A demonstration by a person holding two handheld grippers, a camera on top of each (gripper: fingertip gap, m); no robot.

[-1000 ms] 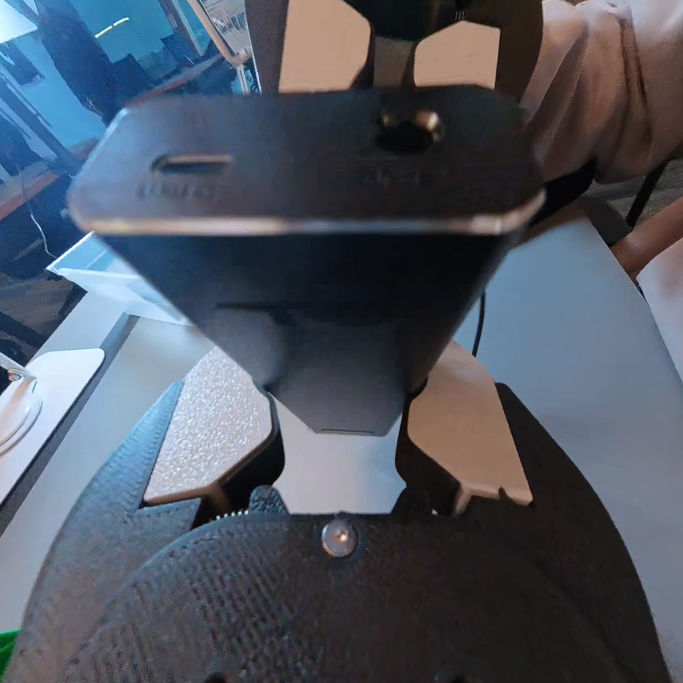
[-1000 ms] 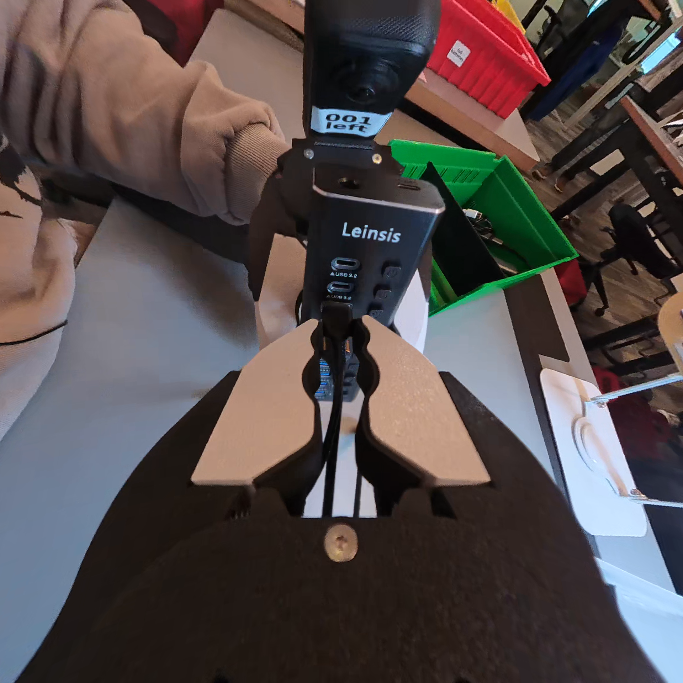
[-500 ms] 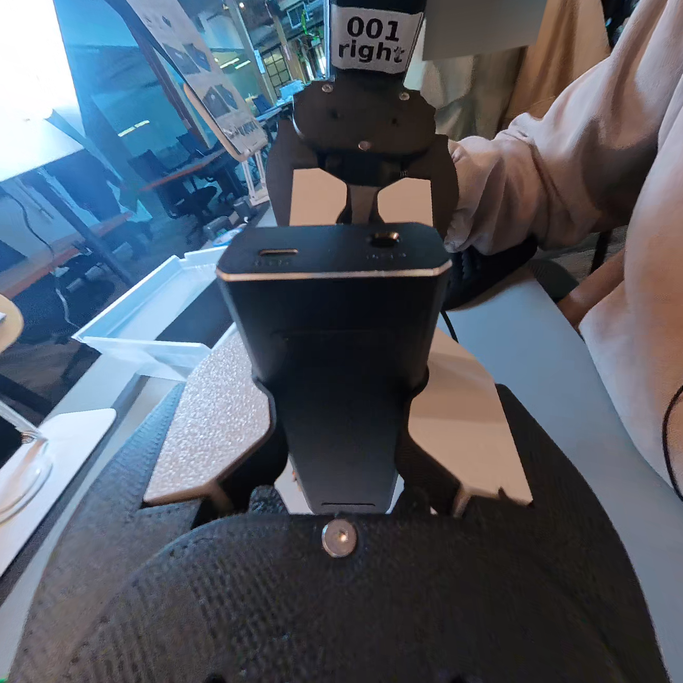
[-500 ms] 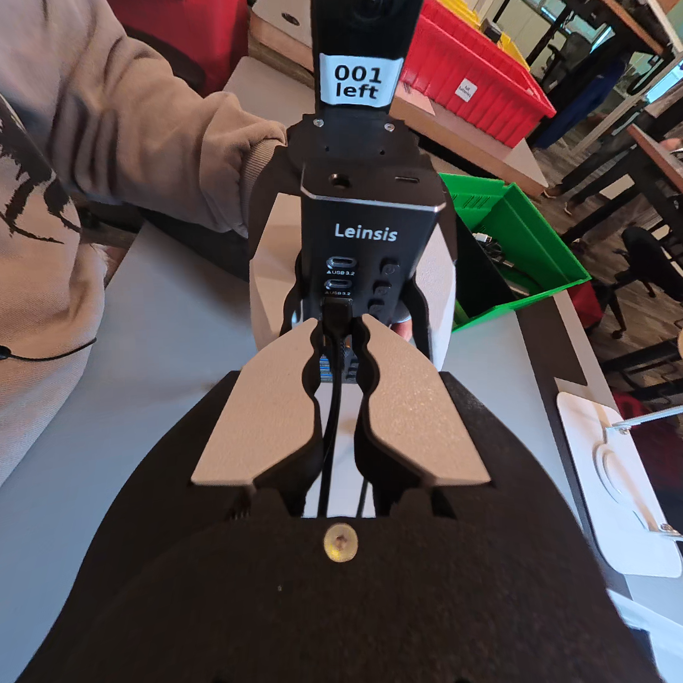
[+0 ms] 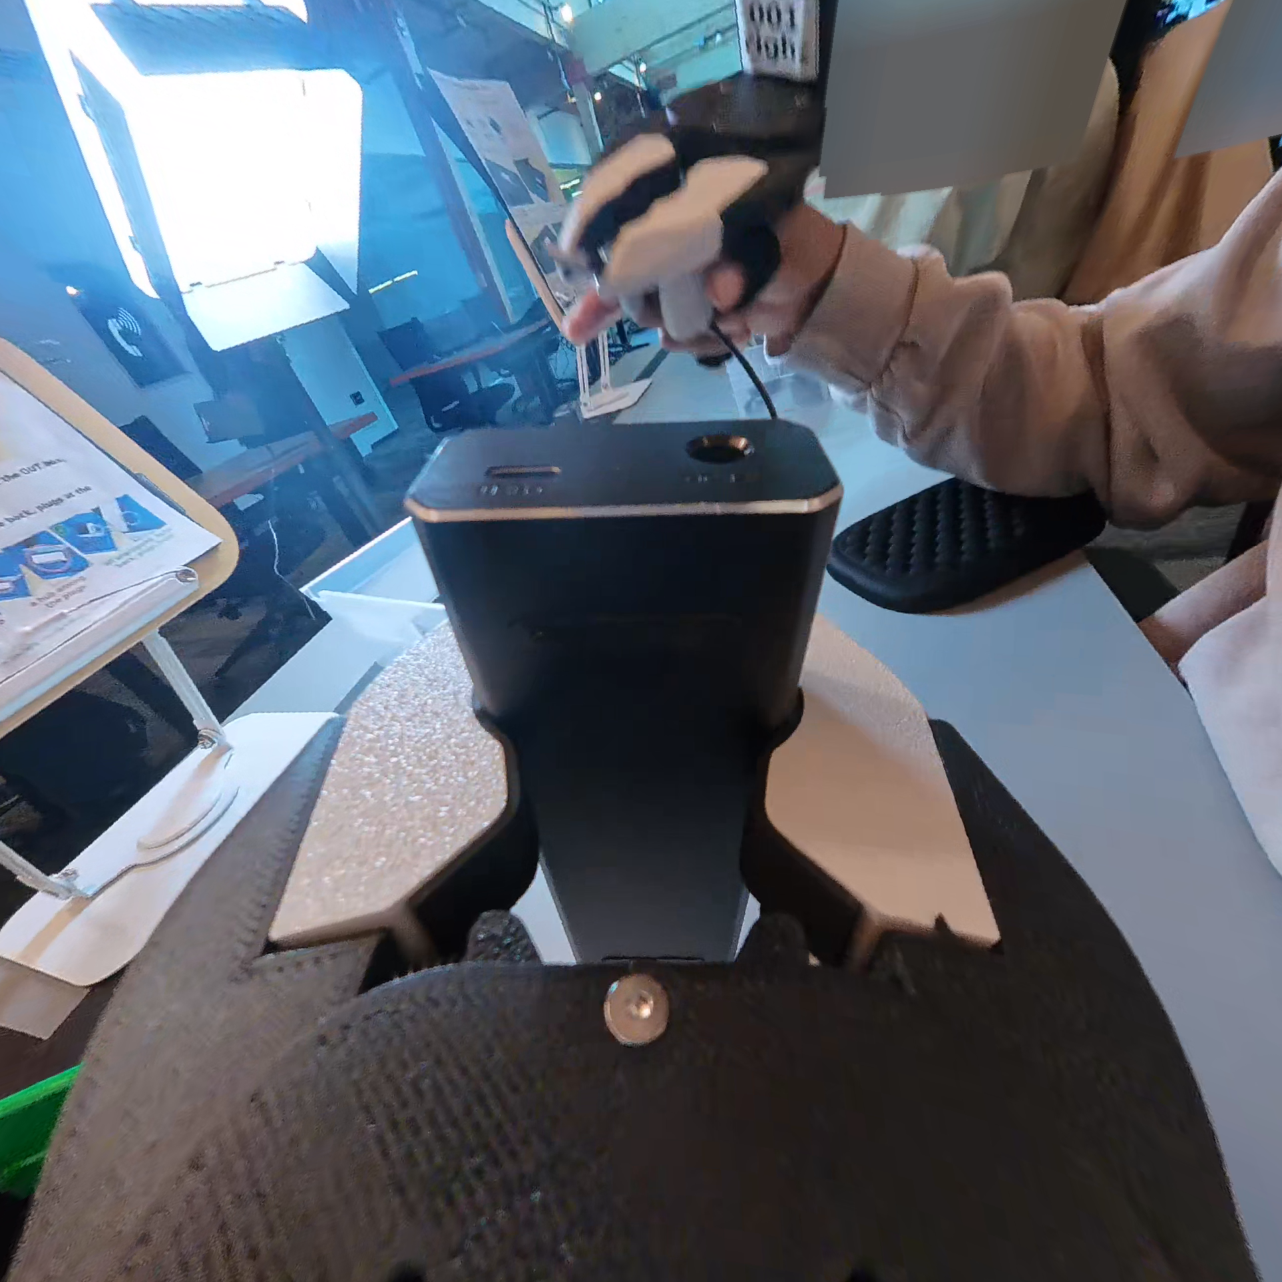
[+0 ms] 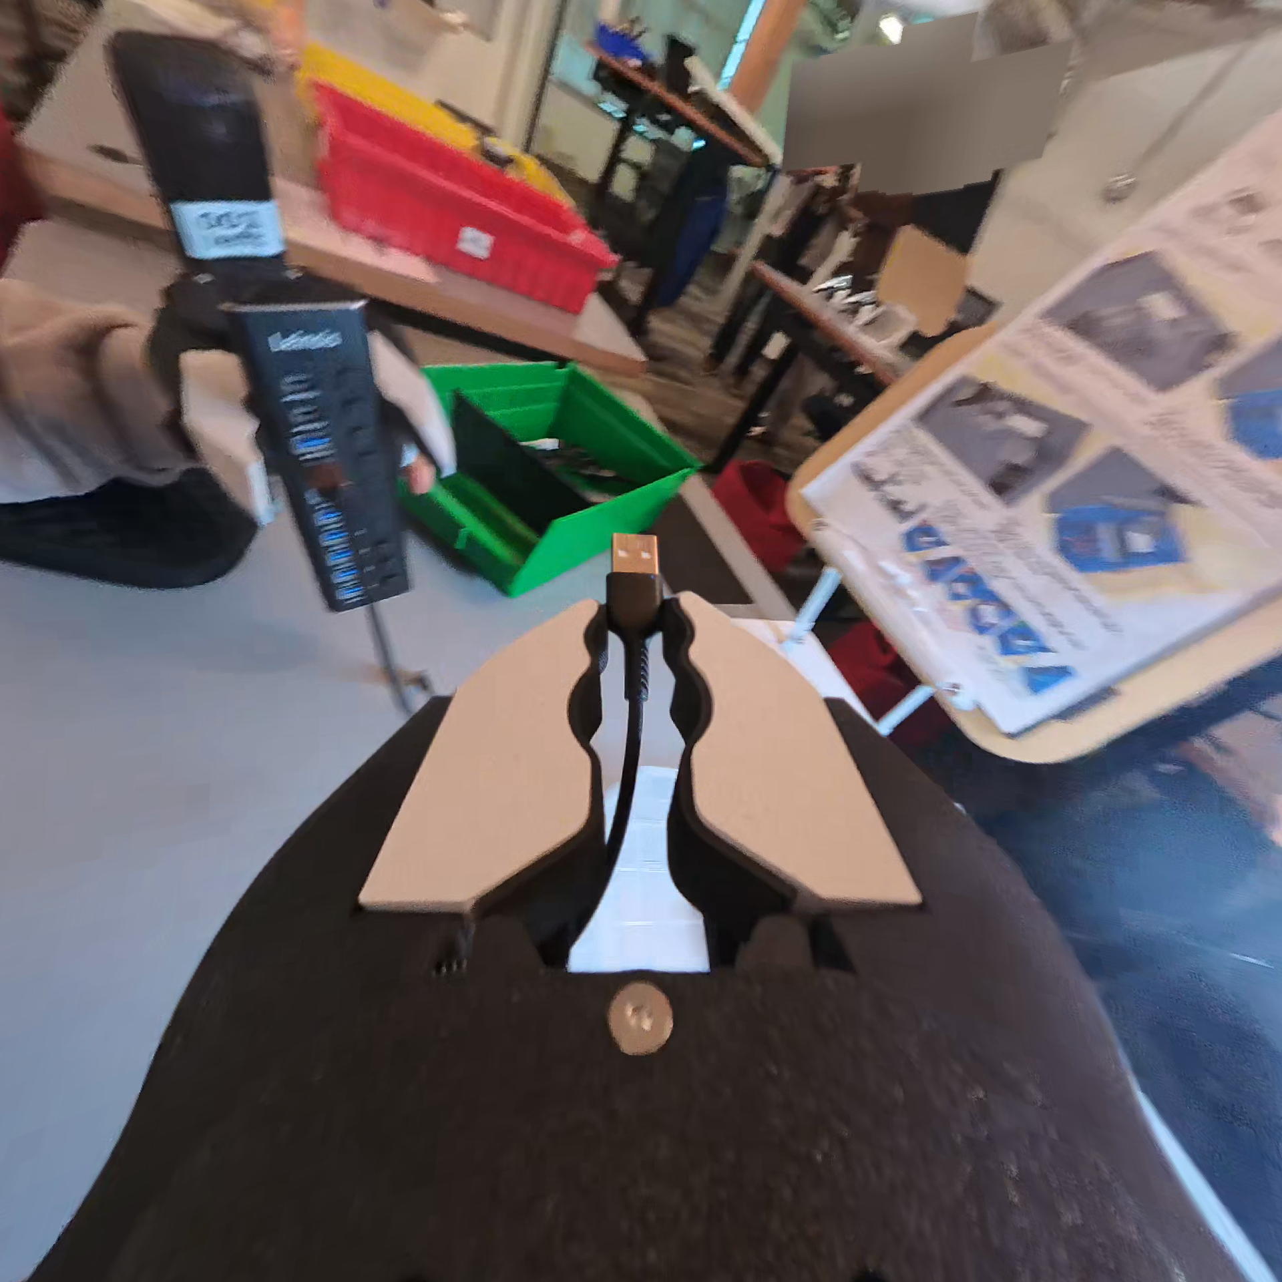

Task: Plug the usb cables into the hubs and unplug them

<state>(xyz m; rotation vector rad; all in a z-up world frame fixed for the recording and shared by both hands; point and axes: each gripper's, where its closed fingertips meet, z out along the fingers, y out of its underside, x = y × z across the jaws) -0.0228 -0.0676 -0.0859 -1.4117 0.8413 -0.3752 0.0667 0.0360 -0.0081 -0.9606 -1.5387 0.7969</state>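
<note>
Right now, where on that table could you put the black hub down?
Bare grey tabletop lies below the hub, left of the green bin. More shows by the sleeve in the left wrist view. The sign stand crowds the right side.

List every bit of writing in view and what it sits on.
I won't quote writing; here is where it stands.
White sticker on the camera body above the hub: blurred.
Brand mark on the black hub: blurred.
Port marks on the hub's end: too small.
Printed instruction sheet on its stand: blurred.
White label on the red bin: too small.
</note>
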